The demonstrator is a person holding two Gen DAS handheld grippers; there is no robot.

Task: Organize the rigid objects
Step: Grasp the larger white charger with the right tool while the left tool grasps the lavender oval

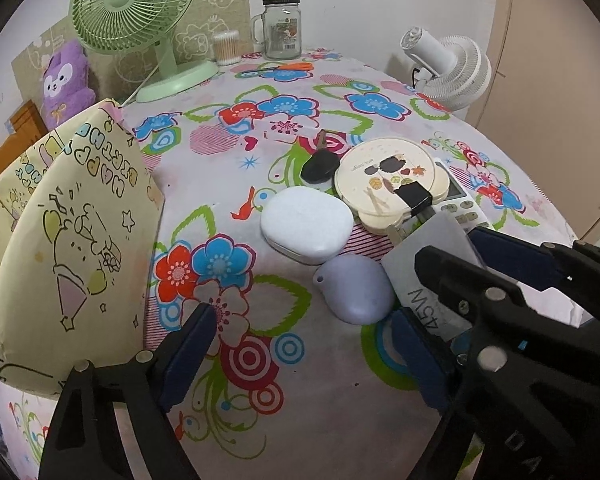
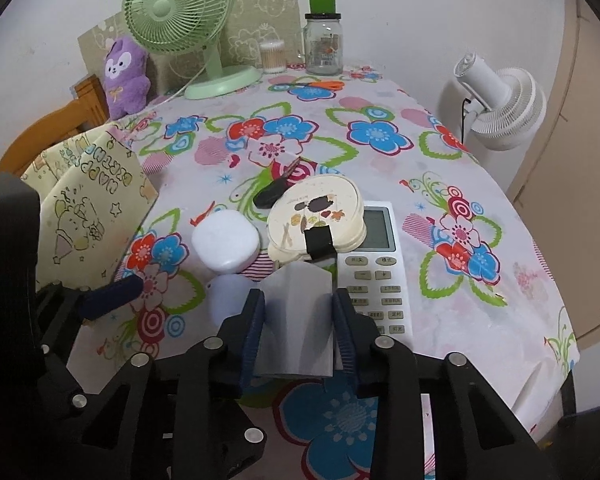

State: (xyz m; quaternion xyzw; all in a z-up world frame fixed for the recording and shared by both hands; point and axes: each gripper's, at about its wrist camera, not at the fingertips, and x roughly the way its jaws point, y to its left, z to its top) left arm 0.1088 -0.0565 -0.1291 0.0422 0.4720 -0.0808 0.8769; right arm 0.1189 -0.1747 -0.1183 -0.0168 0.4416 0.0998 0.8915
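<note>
R gripper jaws clamped on charger flat sides: rigid, smooth, slip-prone. L gripper jaws apart, empty.

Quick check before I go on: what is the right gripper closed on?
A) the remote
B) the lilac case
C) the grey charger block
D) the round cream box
C: in the right wrist view the right gripper has both pads pressed on the sides of the grey charger block, while the remote lies on the cloth beside it.
</note>
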